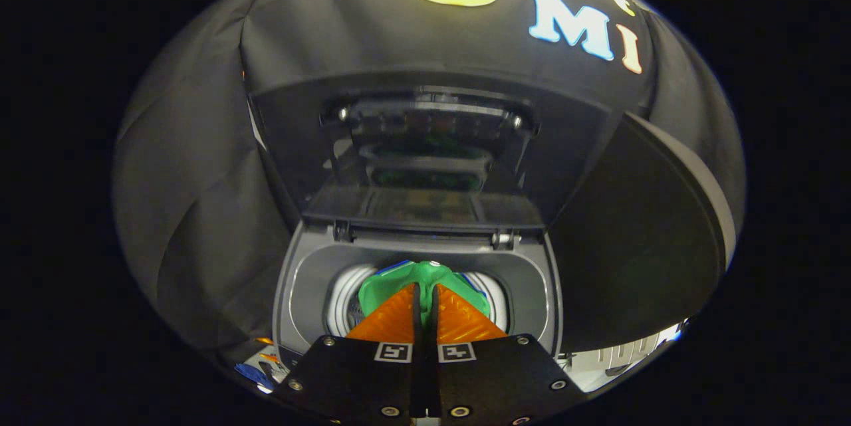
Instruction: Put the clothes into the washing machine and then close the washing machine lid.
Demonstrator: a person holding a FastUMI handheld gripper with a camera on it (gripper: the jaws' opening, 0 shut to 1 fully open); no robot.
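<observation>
In the gripper view, the washing machine (pixel 419 280) sits in the lower centre of the frame with its lid (pixel 425 147) standing open, raised up behind the tub opening. The gripper (pixel 425 296) is at the bottom centre, its two fingers pressed close together with a fold of the green garment (pixel 425 276) pinched between the tips; the garment hangs just inside the mouth of the drum (pixel 346 300), so the clothes are at the opening but, as I judge it, not yet let go. What is left: release the garment into the drum, draw the gripper clear, then bring the lid down.

Most of the garment is hidden behind the fingers, so its size and how deep it reaches into the drum cannot be told. A blue edge beside the green may belong to the same piece or another; that is unclear. The drum's bottom is out of sight. At the lower left of the frame, small coloured shapes are too cut off to identify.
</observation>
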